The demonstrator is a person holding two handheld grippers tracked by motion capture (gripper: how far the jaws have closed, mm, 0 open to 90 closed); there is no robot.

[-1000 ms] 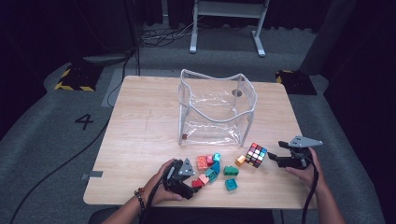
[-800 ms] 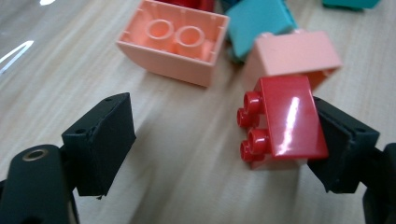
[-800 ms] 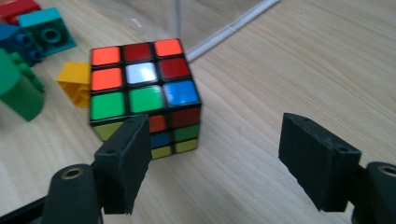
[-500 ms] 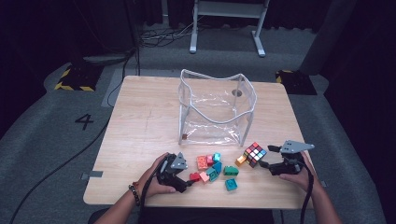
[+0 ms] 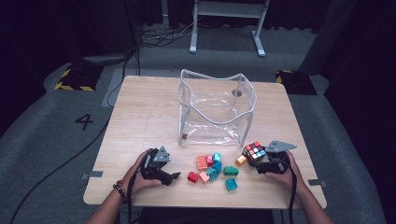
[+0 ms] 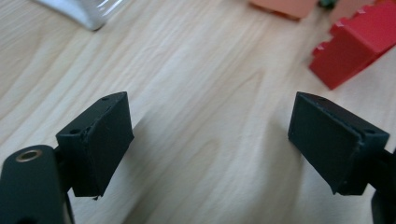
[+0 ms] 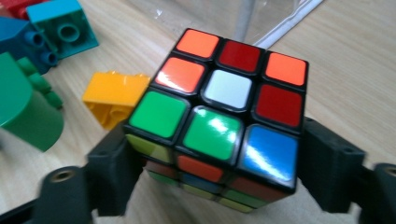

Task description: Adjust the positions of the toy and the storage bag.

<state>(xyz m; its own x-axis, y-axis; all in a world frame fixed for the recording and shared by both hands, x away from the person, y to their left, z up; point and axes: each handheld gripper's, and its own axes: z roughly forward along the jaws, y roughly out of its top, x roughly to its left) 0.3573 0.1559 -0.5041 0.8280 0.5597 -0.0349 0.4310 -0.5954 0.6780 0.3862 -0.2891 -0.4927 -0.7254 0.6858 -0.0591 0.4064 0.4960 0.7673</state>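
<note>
A Rubik's cube (image 5: 253, 150) sits on the wooden table (image 5: 140, 121) at the front right. It stands between the jaws of my right gripper (image 5: 257, 158), which have just been closing. In the right gripper view both pads (image 7: 112, 163) lie against the sides of the cube (image 7: 224, 93), so my right gripper (image 7: 222, 172) is shut on it. My left gripper (image 5: 173, 176) rests at the front left. In the left gripper view my left gripper (image 6: 210, 140) is open over bare wood, and a red brick (image 6: 359, 46) lies ahead to the right, clear of it.
A clear plastic bag (image 5: 215, 109) stands open mid-table. Several loose bricks lie between the grippers: red (image 5: 192, 177), green (image 5: 230, 170), teal (image 5: 230, 185), and an orange brick (image 5: 240, 160) beside the cube. The table's front edge is close behind both hands.
My right gripper has slid left, so the cube now sits between its jaws. My left gripper has drawn back to the left, away from the bricks.
</note>
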